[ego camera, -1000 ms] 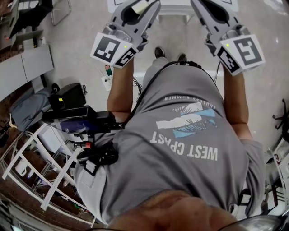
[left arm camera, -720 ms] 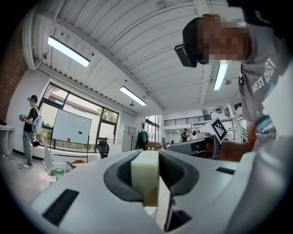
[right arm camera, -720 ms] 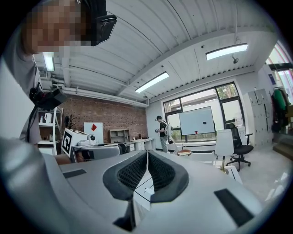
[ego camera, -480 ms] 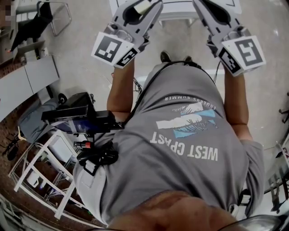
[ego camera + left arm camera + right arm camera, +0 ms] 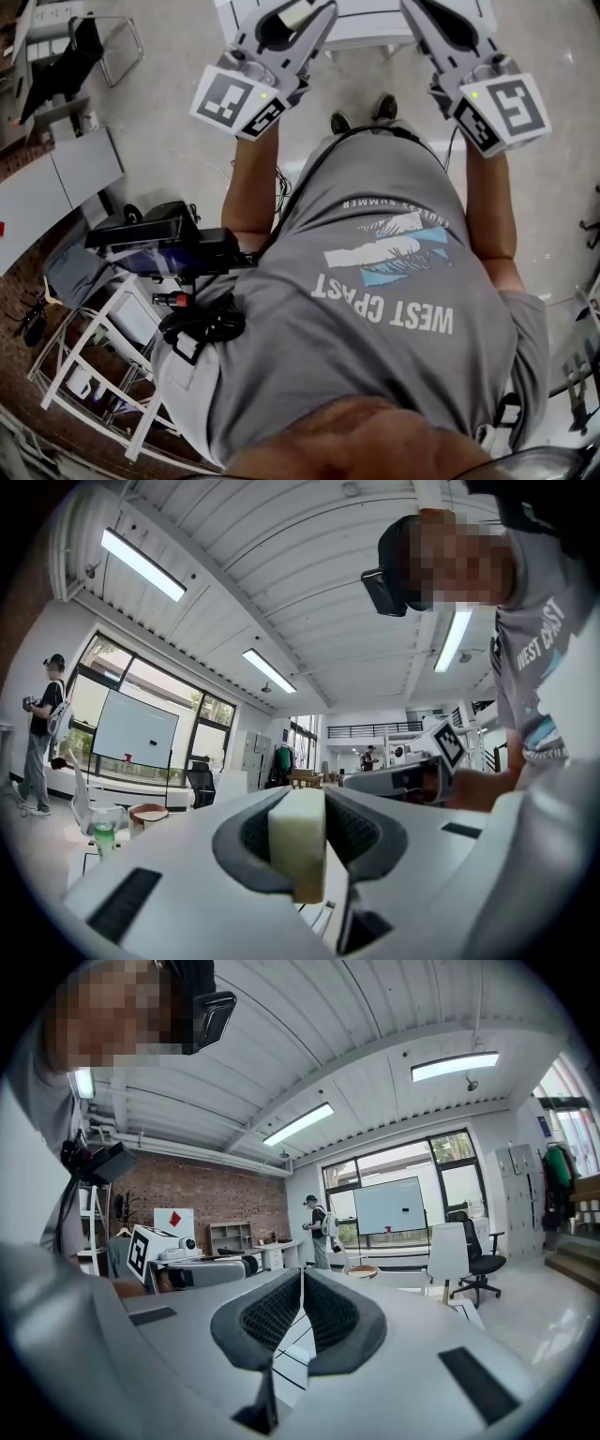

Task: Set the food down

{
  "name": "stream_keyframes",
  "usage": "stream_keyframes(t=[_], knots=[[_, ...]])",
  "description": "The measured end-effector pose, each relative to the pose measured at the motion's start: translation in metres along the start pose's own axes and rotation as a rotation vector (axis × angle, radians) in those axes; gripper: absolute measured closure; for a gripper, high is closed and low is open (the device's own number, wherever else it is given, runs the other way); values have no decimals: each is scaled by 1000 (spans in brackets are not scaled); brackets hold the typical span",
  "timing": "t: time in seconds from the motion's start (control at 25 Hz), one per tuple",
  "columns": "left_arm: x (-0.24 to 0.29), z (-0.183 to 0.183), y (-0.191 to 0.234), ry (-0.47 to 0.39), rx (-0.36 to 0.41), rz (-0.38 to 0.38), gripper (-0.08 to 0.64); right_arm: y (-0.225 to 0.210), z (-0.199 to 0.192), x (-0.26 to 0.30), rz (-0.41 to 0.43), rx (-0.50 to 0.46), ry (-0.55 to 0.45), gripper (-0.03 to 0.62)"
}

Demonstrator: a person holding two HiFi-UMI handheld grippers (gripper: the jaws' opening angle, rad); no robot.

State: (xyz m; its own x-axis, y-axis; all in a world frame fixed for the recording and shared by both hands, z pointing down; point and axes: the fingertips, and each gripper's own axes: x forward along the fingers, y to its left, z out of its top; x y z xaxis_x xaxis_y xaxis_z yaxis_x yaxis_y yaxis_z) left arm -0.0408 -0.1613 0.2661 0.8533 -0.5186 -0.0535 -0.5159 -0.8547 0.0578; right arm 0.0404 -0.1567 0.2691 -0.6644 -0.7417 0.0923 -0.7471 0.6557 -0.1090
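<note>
A pale cream block of food [image 5: 296, 842] sits clamped between the dark pads of my left gripper [image 5: 307, 810]. In the head view that gripper [image 5: 302, 9] is held up in front of the person's chest at upper left, with the cream block [image 5: 292, 13] showing between its jaws. My right gripper [image 5: 424, 9] is held level with it at upper right. In the right gripper view its pads [image 5: 326, 1312] meet along a thin line with nothing between them, so the right gripper [image 5: 302, 1299] is shut and empty.
The edge of a white table [image 5: 366, 23] lies just ahead of the person's shoes [image 5: 361, 114]. A white frame rack [image 5: 103, 347] and a black camera rig [image 5: 155, 242] are at the left. Another person [image 5: 39, 728] stands far left by the windows.
The floor and furniture slide down and left in the head view as the person steps toward the white table. Both grippers keep the same pose, the left one still clamped on the block.
</note>
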Motion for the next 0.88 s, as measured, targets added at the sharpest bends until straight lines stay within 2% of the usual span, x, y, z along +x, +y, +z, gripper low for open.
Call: stream_keyframes(t=[0.12,0.32,0.56,0.72,0.88], knots=[[24,-6,8,6,7,14,469,-25,-3,6,20,2,5,583],[52,18,18,-5,10,57,469,-57,29,11,49,-13,1,583],[65,20,31,3,8,96,469,-73,30,26,89,-1,14,583],[69,18,31,14,3,76,469,-75,26,28,76,14,17,583],[70,16,66,23,-1,46,469,-79,30,60,43,19,8,583]])
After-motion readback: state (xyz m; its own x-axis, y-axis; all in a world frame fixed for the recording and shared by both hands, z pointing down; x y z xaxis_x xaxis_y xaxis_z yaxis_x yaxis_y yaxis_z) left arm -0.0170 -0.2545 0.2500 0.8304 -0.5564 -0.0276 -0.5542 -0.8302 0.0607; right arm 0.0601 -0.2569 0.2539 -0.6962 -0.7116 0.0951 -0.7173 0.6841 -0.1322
